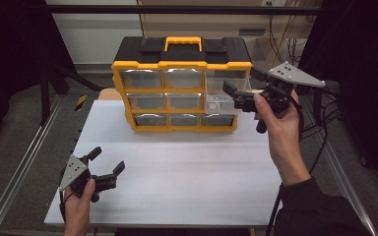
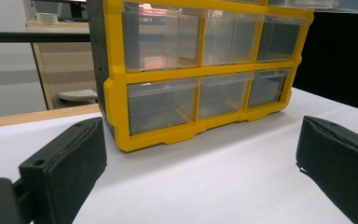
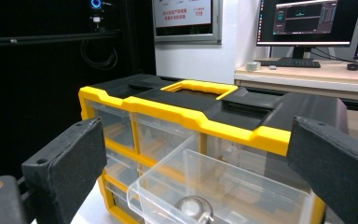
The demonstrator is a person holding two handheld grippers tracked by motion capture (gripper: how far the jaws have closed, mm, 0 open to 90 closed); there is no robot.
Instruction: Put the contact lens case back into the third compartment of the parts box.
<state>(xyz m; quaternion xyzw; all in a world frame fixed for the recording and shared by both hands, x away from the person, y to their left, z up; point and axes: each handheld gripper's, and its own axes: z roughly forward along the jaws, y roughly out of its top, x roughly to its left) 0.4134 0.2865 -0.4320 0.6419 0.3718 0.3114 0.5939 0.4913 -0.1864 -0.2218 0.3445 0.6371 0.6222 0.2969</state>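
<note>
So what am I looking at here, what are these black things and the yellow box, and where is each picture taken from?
A person holds a hand-operated claw in each hand. One camera looks down from above; the other two ride on the claws, looking along their black jaws. On the white table stands a yellow and black drawer cabinet with clear drawers. Its top right drawer is pulled out, with a small metal part inside. The right claw is open at that drawer; the left claw rests open near the table edge. Neither holds anything.
</note>
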